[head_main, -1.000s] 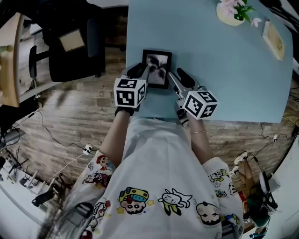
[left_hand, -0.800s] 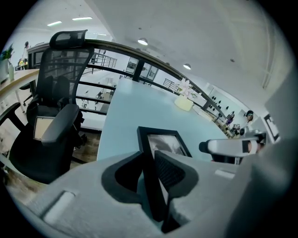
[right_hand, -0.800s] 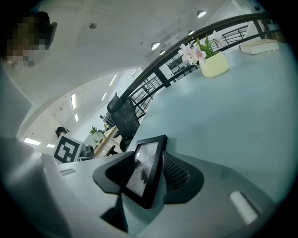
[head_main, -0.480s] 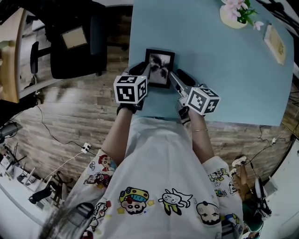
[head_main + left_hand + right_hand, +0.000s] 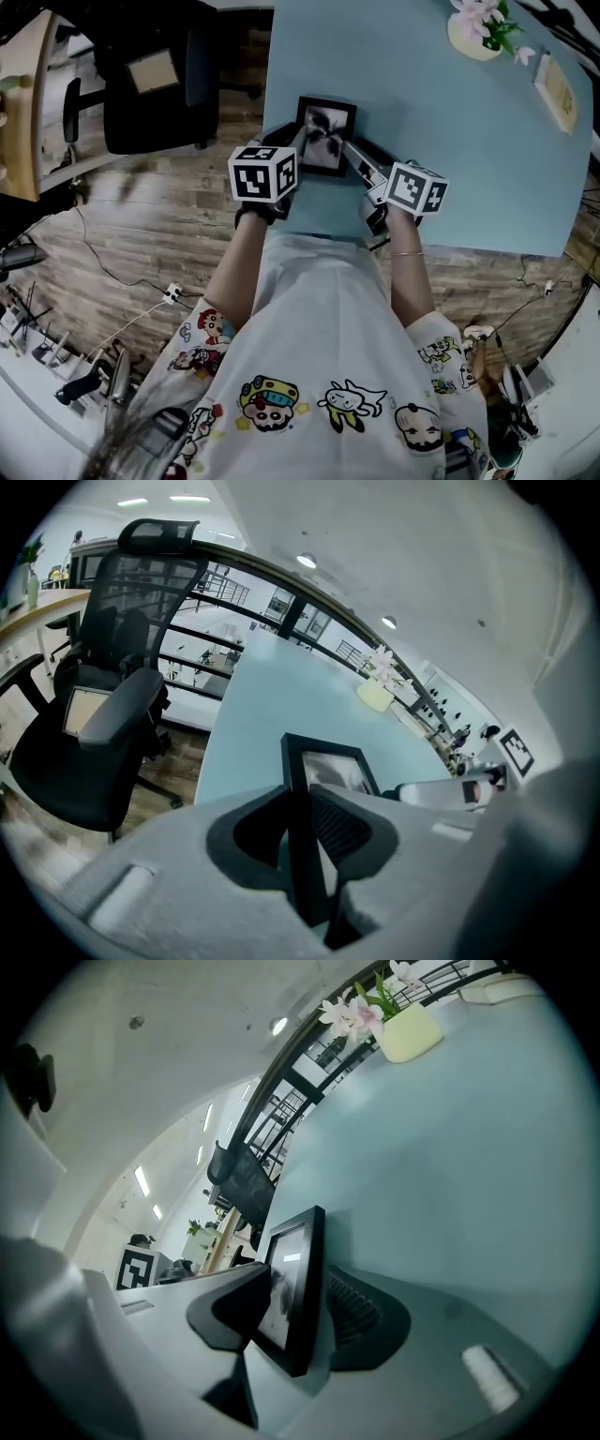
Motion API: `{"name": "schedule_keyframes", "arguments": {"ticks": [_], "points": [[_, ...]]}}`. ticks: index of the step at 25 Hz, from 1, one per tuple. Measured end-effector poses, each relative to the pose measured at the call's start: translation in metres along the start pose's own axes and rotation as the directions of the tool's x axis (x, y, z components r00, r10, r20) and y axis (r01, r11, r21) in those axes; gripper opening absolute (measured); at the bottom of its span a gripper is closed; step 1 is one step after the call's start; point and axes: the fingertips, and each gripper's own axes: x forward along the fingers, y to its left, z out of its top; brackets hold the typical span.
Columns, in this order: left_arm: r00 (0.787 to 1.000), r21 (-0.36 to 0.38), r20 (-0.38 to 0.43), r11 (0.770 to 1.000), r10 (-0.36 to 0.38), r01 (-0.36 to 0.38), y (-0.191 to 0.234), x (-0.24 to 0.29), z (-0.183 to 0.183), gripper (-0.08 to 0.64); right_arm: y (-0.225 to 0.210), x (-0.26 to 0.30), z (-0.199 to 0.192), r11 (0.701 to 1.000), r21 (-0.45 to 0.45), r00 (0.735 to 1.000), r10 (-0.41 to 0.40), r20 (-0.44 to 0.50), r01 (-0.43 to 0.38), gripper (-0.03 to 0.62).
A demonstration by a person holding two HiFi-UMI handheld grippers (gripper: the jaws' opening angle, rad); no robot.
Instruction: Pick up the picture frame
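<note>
A black picture frame (image 5: 326,137) with a dark print sits at the near left corner of the pale blue table (image 5: 450,150). My left gripper (image 5: 300,142) grips its left side. In the left gripper view the frame's edge (image 5: 302,855) stands pinched between the black pads, and the gripper (image 5: 302,841) is shut on it. My right gripper (image 5: 352,150) takes the frame's right side. In the right gripper view the frame (image 5: 298,1283) stands tilted between the jaws, and the gripper (image 5: 292,1326) is shut on it. Both marker cubes hide the frame's near edge from the head view.
A potted pink flower (image 5: 476,26) and a small wooden card (image 5: 555,84) stand at the table's far right. A black office chair (image 5: 150,84) is left of the table, over the wooden floor. The person's white shirt fills the lower head view.
Both grippers have rolled a little while staying at the frame's sides. The left jaws have drawn in onto the frame's edge. The frame has barely shifted on the table.
</note>
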Motion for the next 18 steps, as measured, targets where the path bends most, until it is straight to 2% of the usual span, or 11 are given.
{"name": "schedule_keyframes", "arguments": {"ticks": [12,18], "points": [[0.997,-0.071,-0.035,0.995,-0.067,0.064,0.001,0.002,0.002,0.072,0.003,0.011,-0.001,0.992,0.100,0.994,0.078,-0.075,-0.070,0.179],[0.993,-0.112,-0.050,0.988,-0.109,0.103,0.002,0.001,0.003,0.072,0.011,0.020,-0.002,0.987,0.120,0.985,0.125,-0.122,-0.111,0.172]]}}
